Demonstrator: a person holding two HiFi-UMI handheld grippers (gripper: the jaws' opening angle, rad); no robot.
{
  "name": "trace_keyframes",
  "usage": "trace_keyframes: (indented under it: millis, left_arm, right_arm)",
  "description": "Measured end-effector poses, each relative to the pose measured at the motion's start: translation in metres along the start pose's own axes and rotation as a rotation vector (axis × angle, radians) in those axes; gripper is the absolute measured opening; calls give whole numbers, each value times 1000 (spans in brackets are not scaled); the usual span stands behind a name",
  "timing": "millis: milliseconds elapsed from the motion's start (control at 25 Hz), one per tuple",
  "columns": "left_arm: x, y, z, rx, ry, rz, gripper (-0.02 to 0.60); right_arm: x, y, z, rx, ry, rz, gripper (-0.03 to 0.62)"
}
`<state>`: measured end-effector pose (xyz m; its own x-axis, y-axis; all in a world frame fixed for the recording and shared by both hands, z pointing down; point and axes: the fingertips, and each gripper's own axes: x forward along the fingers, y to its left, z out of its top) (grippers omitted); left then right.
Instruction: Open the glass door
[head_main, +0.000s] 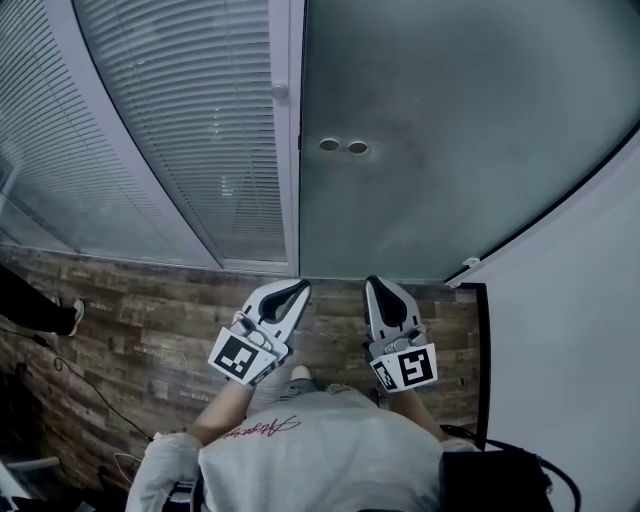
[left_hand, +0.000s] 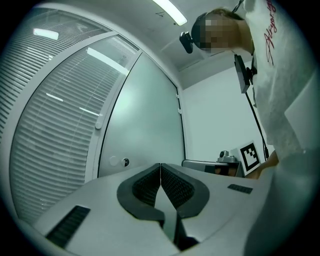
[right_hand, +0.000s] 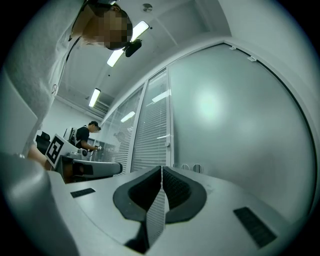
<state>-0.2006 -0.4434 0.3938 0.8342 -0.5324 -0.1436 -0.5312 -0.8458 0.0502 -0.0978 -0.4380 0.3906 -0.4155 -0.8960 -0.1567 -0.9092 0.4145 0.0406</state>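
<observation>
Wood-plank floor (head_main: 150, 310) runs up to a frosted glass door (head_main: 450, 150), which is shut, with two small round fittings (head_main: 343, 146) near its left edge and a blind-covered panel (head_main: 200, 130) to the door's left. The likely risk is that closed tips pushed at the door skid off the smooth glass or the small fittings, which seem to offer little purchase. The left hand-held gripper (head_main: 293, 290) and right hand-held gripper (head_main: 380, 288) hang side by side before the door, each with jaws pressed together, holding and touching nothing.
</observation>
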Motion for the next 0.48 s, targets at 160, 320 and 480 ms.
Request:
trace_keyframes:
  millis: [160,320,480]
  left_arm:
    - [11,10,-4,-8,-8,19,17]
    - [15,15,-7,-24,-12,48,17]
    - [15,13,-7,-38,-11,66,17]
  right_arm:
    - [14,-7,-2,-9,-3,17,20]
    - [37,-22,-3,-30,5,32,20]
    - [64,-31,0,-81,4,64,20]
